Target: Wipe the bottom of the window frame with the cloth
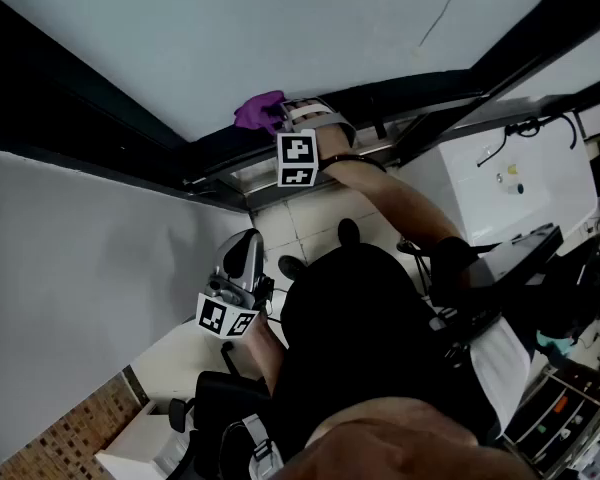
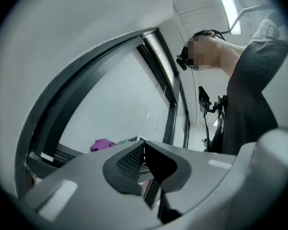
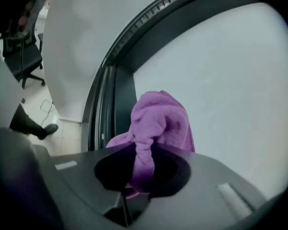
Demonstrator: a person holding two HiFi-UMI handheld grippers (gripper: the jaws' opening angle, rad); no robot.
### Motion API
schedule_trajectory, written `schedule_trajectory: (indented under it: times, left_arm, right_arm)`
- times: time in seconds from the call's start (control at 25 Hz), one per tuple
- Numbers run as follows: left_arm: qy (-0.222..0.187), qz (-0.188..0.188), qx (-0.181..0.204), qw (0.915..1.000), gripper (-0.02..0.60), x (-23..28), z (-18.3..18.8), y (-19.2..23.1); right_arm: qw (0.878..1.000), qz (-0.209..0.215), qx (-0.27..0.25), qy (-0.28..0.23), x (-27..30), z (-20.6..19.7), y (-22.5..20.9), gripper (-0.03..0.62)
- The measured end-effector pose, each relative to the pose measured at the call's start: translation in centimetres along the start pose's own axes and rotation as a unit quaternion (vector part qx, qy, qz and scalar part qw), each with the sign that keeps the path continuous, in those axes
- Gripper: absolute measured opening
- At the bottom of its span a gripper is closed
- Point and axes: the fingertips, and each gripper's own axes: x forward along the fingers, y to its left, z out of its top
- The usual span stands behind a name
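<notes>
A purple cloth [image 1: 259, 111] is bunched against the dark window frame [image 1: 100, 98] where its lower rail meets the glass. My right gripper [image 1: 280, 118] is shut on the cloth [image 3: 158, 123], which bulges out past the jaws toward the pane. In the left gripper view the cloth [image 2: 102, 144] shows small and far off at the frame's bottom rail [image 2: 62, 153]. My left gripper [image 1: 242, 268] hangs lower, away from the window, with its jaws together and nothing between them [image 2: 143, 161].
A grey wall [image 1: 70, 268] runs below the frame at left. A white cabinet [image 1: 500, 183] stands at right, an office chair [image 3: 24, 56] and tiled floor [image 1: 310, 223] lie behind. The person's dark torso [image 1: 370, 338] fills the lower middle.
</notes>
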Motion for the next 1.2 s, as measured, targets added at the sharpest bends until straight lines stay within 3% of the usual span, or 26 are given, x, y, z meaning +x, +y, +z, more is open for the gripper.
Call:
schedule_trajectory:
  times: [0.08, 0.2, 0.32, 0.4, 0.44, 0.48, 0.52, 0.56, 0.6, 0.64, 0.68, 0.8, 0.92, 1.04, 1.2]
  left_arm:
    - [0.009, -0.016, -0.002, 0.9998, 0.005, 0.9, -0.3, -0.1]
    - [0.016, -0.037, -0.005, 0.9992, 0.005, 2.1, -0.6, -0.4]
    - [0.019, -0.046, -0.005, 0.9987, 0.005, 3.0, -0.8, -1.0]
    - [0.019, -0.043, -0.006, 0.9989, 0.005, 3.0, -0.6, -1.2]
    - [0.019, -0.038, -0.006, 0.9991, 0.005, 2.8, -0.5, -1.1]
    - [0.017, -0.032, -0.006, 0.9993, 0.005, 2.5, -0.2, -0.8]
    - [0.014, -0.025, -0.004, 0.9996, 0.005, 2.1, 0.1, -0.4]
    - [0.011, -0.019, -0.001, 0.9998, 0.005, 1.6, 0.4, -0.1]
    - [0.007, -0.015, 0.002, 0.9999, 0.005, 1.1, 0.8, 0.1]
    - [0.003, -0.012, 0.005, 0.9999, 0.005, 0.5, 1.1, 0.3]
    - [-0.001, -0.008, 0.008, 0.9999, 0.005, -0.1, 1.4, 0.5]
    - [-0.013, 0.010, 0.012, 0.9998, 0.005, -2.0, 2.1, 1.2]
    - [-0.019, 0.034, 0.013, 0.9992, 0.005, -3.3, 2.1, 1.8]
    - [-0.010, 0.034, 0.007, 0.9993, 0.005, -2.5, 1.1, 2.3]
    - [0.002, 0.003, -0.001, 1.0000, 0.005, -0.8, 0.3, 1.8]
  right_arm:
    - [0.997, -0.012, -0.031, 0.069, -0.6, -4.1, -0.8, 0.061]
    - [0.983, -0.016, -0.082, 0.162, -1.1, -8.8, -1.5, 0.061]
    - [0.980, 0.012, -0.082, 0.180, -1.6, -10.4, -1.5, 0.061]
    - [0.992, 0.033, -0.015, 0.122, -3.3, -8.8, -1.6, 0.063]
    - [0.996, 0.047, 0.040, 0.062, -4.6, -6.4, -1.8, 0.063]
    - [0.992, 0.070, 0.102, -0.017, -6.0, -2.9, -2.1, 0.063]
    - [0.976, 0.102, 0.162, -0.103, -7.2, 1.3, -2.4, 0.064]
    - [0.950, 0.136, 0.213, -0.182, -8.1, 5.5, -2.6, 0.064]
    - [0.925, 0.162, 0.248, -0.240, -8.3, 9.3, -2.7, 0.064]
    - [0.911, 0.170, 0.262, -0.270, -7.8, 12.4, -2.8, 0.064]
    - [0.913, 0.163, 0.257, -0.273, -6.5, 14.7, -2.7, 0.064]
    - [0.946, 0.141, 0.189, -0.220, -0.3, 19.5, -0.1, 0.064]
    - [0.966, 0.120, 0.112, -0.199, 2.1, 20.5, 2.5, 0.061]
    - [0.980, 0.086, 0.052, -0.170, 2.1, 17.1, 2.5, 0.060]
    - [0.996, 0.048, 0.003, -0.073, 1.8, 8.3, 1.6, 0.060]
